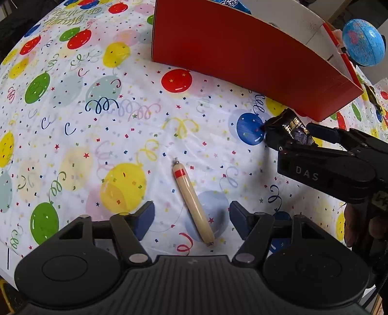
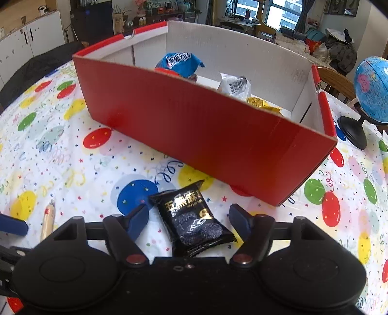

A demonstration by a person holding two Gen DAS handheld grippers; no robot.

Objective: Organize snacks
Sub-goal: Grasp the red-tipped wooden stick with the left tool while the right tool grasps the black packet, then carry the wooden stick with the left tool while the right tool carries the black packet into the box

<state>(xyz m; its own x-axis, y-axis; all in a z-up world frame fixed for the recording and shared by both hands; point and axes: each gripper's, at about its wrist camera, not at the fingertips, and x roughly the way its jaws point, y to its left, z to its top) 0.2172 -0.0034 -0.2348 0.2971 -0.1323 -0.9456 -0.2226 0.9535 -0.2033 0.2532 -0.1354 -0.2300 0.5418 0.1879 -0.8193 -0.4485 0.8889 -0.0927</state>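
Straddling sausage with left tool and black packet with right tool, both unclenched; best squeezing at mid-body, then lifting into box.

Tablecloth: white, printed with coloured balloons, streamers and confetti; covers the table.
Globe: blue, on a black stand, upright on the cloth at 3 o'clock.
Wooden chair: behind the globe, 2 o'clock.
White cabinet: background, 10 o'clock.
Window: background, 1 o'clock.
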